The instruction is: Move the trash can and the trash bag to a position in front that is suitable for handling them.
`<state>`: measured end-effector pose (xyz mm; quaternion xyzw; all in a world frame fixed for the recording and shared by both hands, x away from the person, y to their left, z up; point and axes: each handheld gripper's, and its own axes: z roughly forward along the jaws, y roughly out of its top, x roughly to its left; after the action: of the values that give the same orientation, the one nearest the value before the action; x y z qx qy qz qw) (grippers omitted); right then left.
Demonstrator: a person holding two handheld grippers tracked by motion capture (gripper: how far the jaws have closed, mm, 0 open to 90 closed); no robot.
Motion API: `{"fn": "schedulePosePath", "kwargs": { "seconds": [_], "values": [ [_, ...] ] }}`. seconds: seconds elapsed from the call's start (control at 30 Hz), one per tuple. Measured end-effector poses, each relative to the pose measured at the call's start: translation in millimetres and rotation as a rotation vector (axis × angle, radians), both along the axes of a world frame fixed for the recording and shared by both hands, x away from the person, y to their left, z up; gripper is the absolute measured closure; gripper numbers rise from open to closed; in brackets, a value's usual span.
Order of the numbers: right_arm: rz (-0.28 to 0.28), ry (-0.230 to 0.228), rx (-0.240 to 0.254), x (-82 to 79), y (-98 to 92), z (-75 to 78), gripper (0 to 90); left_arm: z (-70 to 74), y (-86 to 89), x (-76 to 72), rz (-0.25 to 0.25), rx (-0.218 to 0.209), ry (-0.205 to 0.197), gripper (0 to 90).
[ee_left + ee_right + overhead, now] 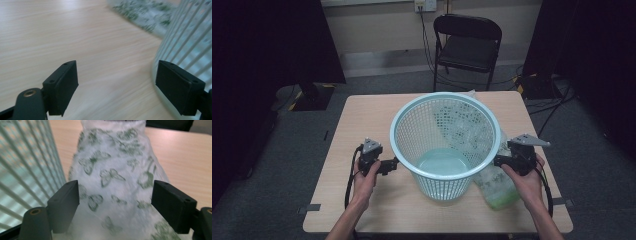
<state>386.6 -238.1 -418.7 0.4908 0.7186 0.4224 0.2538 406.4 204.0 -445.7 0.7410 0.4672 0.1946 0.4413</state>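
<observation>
High view: one basket [445, 145], one bag [497, 187], two grippers, jaws apart.

Black folding chair [467, 46] behind wooden table [362, 130], wall socket [425, 5]

A lab or recording studio, not a home; black curtains [267, 45] hang at both sides; a bare wooden table [362, 125] stands alone on grey carpet [292, 165]; a folding chair [467, 45] waits by the wall; cables [552, 100] trail from a wall socket [425, 5]; tape marks [309, 208] flag the table's near corners.
</observation>
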Motion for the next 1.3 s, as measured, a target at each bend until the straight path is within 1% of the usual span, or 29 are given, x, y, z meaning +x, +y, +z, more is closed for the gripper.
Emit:
{"fn": "schedulePosePath", "kwargs": {
  "seconds": [0.03,0.07,0.1,0.13,0.2,0.23,0.27,0.3,0.33,0.37,0.4,0.43,0.5,0.57,0.63,0.67,0.7,0.73,0.83,0.87,0.9,0.93,0.97,1.0,1.07,1.13,1.17,1.2,1.3],
  "values": [
    [0.000,0.000,0.000,0.0,0.0,0.0,22.5,0.0,0.0,0.0,0.000,0.000,0.000,17.7],
    [0.014,-0.004,0.012,0.3,5.2,5.0,23.5,0.5,-8.7,5.0,-0.012,-0.006,-0.012,17.7],
    [0.014,-0.004,0.012,0.3,5.2,5.0,23.5,0.5,-8.7,5.0,-0.012,-0.006,-0.012,17.8],
    [0.038,0.003,0.039,0.3,10.5,7.2,23.8,-1.0,-14.1,6.1,-0.030,-0.015,-0.017,17.8],
    [0.062,0.000,0.058,-1.4,17.8,8.6,24.5,-2.7,-18.1,5.5,-0.058,-0.001,-0.013,17.8],
    [0.062,0.000,0.058,-1.4,17.8,8.6,24.5,-2.7,-18.1,5.5,-0.058,-0.001,-0.013,18.2],
    [0.062,-0.018,0.050,-3.0,24.3,9.7,29.4,-2.7,-19.3,3.6,-0.054,0.019,-0.019,21.2],
    [0.062,-0.018,0.050,-3.0,24.3,9.7,29.4,-2.7,-19.3,3.6,-0.054,0.019,-0.019,21.7],
    [0.066,-0.016,0.064,-1.9,26.5,10.1,30.0,-1.8,-15.8,4.1,-0.050,0.017,-0.020,21.5],
    [0.066,-0.016,0.064,-1.9,26.5,10.1,30.0,-1.8,-15.8,4.1,-0.050,0.017,-0.020,22.0],
    [0.082,0.009,0.078,0.1,28.9,9.8,30.7,-1.3,-10.9,4.2,-0.041,0.019,-0.017,22.2],
    [0.082,0.009,0.078,0.1,28.9,9.8,30.7,-1.3,-10.9,4.2,-0.041,0.019,-0.017,22.2],
    [0.105,0.028,0.084,1.7,38.1,8.1,30.9,-0.5,-0.6,3.7,-0.035,0.035,-0.030,22.6],
    [0.126,0.033,0.093,4.4,44.3,6.9,30.9,-0.7,5.5,3.4,-0.028,0.027,-0.033,23.7],
    [0.138,0.042,0.103,7.2,50.8,6.0,31.3,-0.2,8.9,2.9,-0.029,0.035,-0.038,26.8],
    [0.149,0.042,0.103,8.5,53.9,5.8,31.9,0.9,15.0,1.0,-0.029,0.047,-0.045,28.4],
    [0.154,0.046,0.103,8.7,57.4,6.2,32.2,0.9,15.0,1.0,-0.029,0.047,-0.045,29.5],
    [0.161,0.047,0.100,9.0,60.9,6.7,32.7,2.1,19.8,-2.3,-0.032,0.060,-0.052,31.4],
    [0.185,0.047,0.102,9.4,69.6,7.7,34.0,3.9,25.7,-8.5,-0.037,0.077,-0.061,37.1],
    [0.191,0.046,0.103,9.1,72.2,8.0,34.9,3.4,27.9,-11.8,-0.036,0.077,-0.069,39.7],
    [0.193,0.049,0.102,8.6,74.9,7.9,34.9,2.6,31.0,-15.0,-0.029,0.070,-0.072,39.8],
    [0.195,0.054,0.100,8.3,77.0,7.4,34.9,1.8,34.4,-17.7,-0.029,0.051,-0.064,39.7],
    [0.195,0.054,0.100,8.3,77.0,7.4,34.9,1.8,34.4,-17.7,-0.029,0.051,-0.064,39.7],
    [0.208,0.060,0.104,8.0,80.9,6.5,34.8,1.6,41.7,-22.7,-0.043,0.039,-0.049,39.6],
    [0.226,0.062,0.104,7.1,84.4,6.4,34.8,1.4,44.6,-25.6,-0.042,0.040,-0.047,36.9],
    [0.238,0.061,0.104,5.7,88.0,6.2,34.8,0.4,50.0,-32.8,-0.031,0.025,-0.045,37.6],
    [0.238,0.061,0.104,5.7,88.0,6.2,34.8,0.4,50.0,-32.8,-0.031,0.025,-0.045,37.6],
    [0.245,0.063,0.102,4.3,91.2,6.6,34.8,-0.4,53.2,-36.8,-0.026,0.022,-0.049,37.6],
    [0.259,0.061,0.097,3.1,94.1,6.8,34.8,-0.9,56.7,-39.1,-0.018,0.014,-0.046,37.0]
  ]
}}
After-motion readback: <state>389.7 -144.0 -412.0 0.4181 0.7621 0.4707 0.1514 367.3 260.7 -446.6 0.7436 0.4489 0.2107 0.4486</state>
